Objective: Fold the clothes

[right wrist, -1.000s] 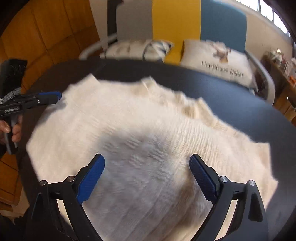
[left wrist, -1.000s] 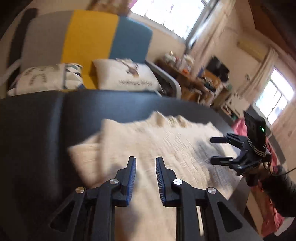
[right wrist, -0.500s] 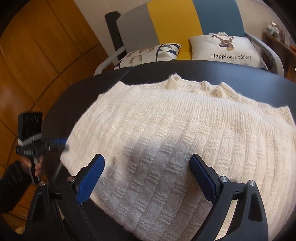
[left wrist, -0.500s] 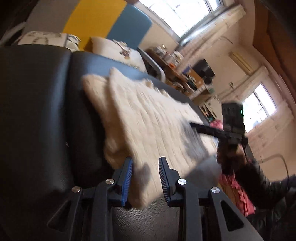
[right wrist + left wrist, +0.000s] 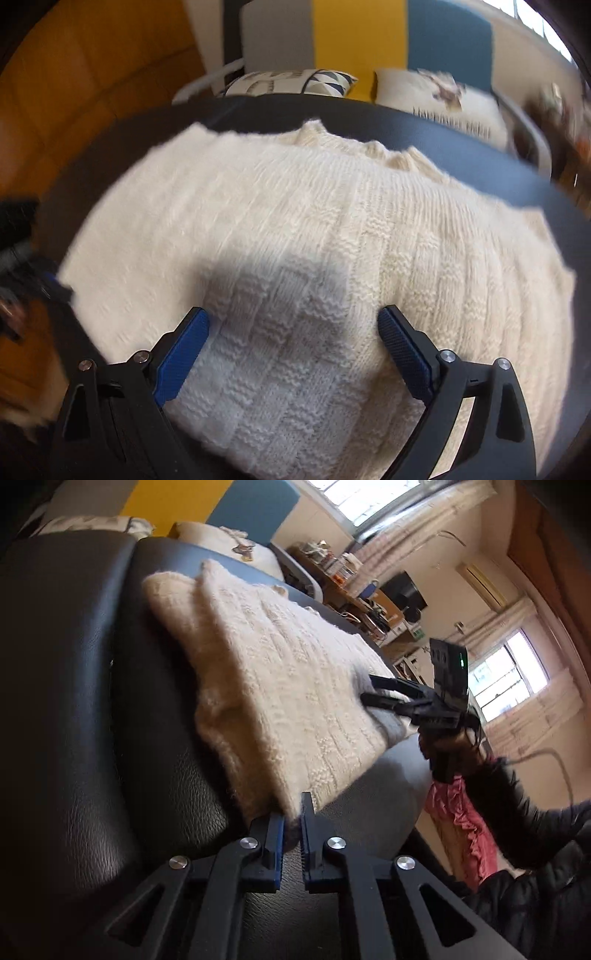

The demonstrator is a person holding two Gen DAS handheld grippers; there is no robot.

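Sweater (image 5: pixel 280 686), cream knit, flat on black counter (image 5: pixel 74 738). Left gripper (image 5: pixel 291 812): jaws closing on near corner. Right gripper (image 5: pixel 293 328): jaws wide apart above sweater's near edge, holding nothing.

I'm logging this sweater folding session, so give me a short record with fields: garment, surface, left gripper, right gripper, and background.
garment: cream knit sweater, lying spread out flat
surface: black leather-look table
left gripper: left gripper at the sweater's near corner, fingers closing with the corner's edge between them
right gripper: right gripper open wide, low over the sweater's hem area, nothing gripped
background: grey, yellow and blue chair back with two printed cushions beyond the table
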